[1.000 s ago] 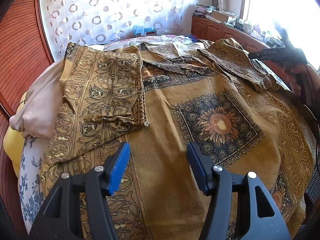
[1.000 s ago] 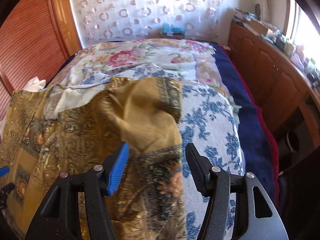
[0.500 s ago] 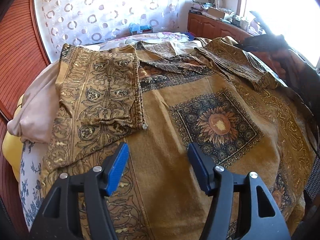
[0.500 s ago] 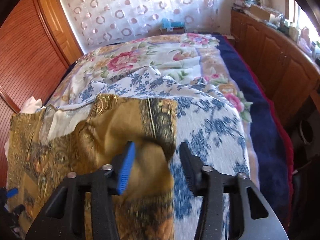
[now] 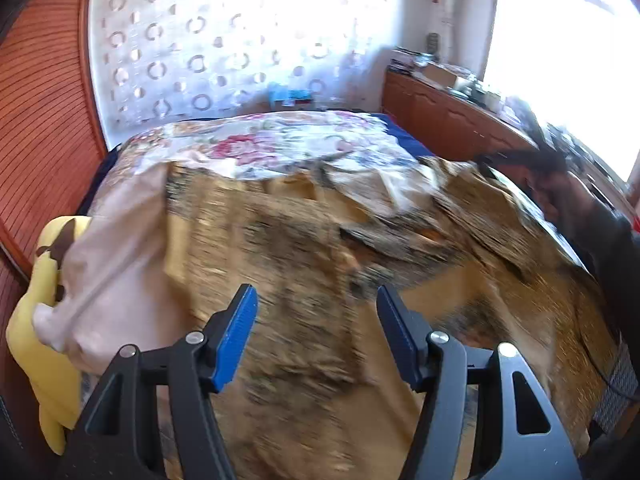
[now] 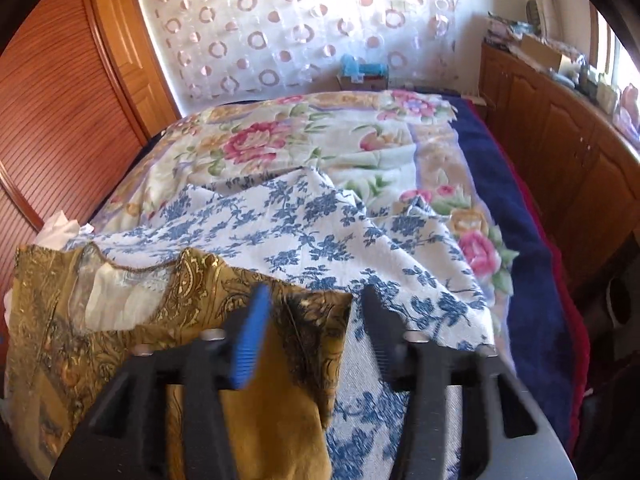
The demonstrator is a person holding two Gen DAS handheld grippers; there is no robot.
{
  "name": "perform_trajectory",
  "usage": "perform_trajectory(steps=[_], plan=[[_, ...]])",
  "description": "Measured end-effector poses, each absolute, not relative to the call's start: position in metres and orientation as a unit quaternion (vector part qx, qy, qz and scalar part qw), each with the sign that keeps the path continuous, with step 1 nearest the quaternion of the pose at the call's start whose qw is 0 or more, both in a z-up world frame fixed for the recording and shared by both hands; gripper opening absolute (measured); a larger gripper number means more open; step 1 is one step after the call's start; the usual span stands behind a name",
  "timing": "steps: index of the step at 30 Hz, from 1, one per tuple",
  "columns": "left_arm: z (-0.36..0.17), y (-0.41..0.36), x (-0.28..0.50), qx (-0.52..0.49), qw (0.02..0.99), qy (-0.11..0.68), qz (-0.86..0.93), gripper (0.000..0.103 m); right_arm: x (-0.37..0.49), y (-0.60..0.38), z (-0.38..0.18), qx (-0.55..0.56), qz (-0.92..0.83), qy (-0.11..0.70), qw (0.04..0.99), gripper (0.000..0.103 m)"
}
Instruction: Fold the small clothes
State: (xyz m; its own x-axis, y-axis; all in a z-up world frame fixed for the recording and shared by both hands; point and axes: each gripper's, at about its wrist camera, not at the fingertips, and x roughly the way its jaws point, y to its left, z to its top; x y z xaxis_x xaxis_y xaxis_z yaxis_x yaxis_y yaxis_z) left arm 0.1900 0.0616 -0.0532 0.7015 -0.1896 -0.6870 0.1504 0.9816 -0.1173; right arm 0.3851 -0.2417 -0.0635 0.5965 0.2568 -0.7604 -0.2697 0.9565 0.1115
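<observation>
The mustard-gold patterned garment (image 6: pixel 100 320) lay spread on the bed over a blue-and-white floral sheet (image 6: pixel 320 232). My right gripper (image 6: pixel 312 320) was opening above its corner, pinching nothing; my left gripper (image 5: pixel 316 332) hung spread, empty, above the blurred cloth.

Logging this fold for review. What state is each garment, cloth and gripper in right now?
Gold patterned garment: spread on the bed, right corner folded over.
Blue floral sheet: rumpled, under the garment.
Left gripper: open, nothing between its jaws.
Right gripper: jaws opening, over the garment's folded corner, not gripping.
</observation>
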Motion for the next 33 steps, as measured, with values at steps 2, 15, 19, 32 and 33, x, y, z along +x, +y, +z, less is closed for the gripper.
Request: perform_trajectory(steps=[2,15,19,32,33], plan=[[-0.054,0.077,0.198,-0.034,0.923,0.375,-0.082,0.062,0.377,-0.242,-0.062,-0.018,0.152,0.422,0.894,0.064],[-0.068,0.138,0.252,-0.061,0.918,0.391,-0.036,0.054,0.359,-0.227,-0.085,-0.093,0.158,0.427,0.885,0.065],[-0.064,0.149,0.266,-0.075,0.917,0.389,-0.042,0.046,0.36,-0.228,-0.087,-0.091,0.158,0.43,0.884,0.066],[-0.068,0.142,0.3,-0.04,0.909,0.412,-0.047,0.042,0.363,-0.228,-0.088,-0.089,0.155,0.432,0.884,0.069],[-0.068,0.142,0.3,-0.039,0.909,0.413,-0.048,0.037,0.363,-0.229,-0.089,-0.088,0.155,0.432,0.884,0.069]])
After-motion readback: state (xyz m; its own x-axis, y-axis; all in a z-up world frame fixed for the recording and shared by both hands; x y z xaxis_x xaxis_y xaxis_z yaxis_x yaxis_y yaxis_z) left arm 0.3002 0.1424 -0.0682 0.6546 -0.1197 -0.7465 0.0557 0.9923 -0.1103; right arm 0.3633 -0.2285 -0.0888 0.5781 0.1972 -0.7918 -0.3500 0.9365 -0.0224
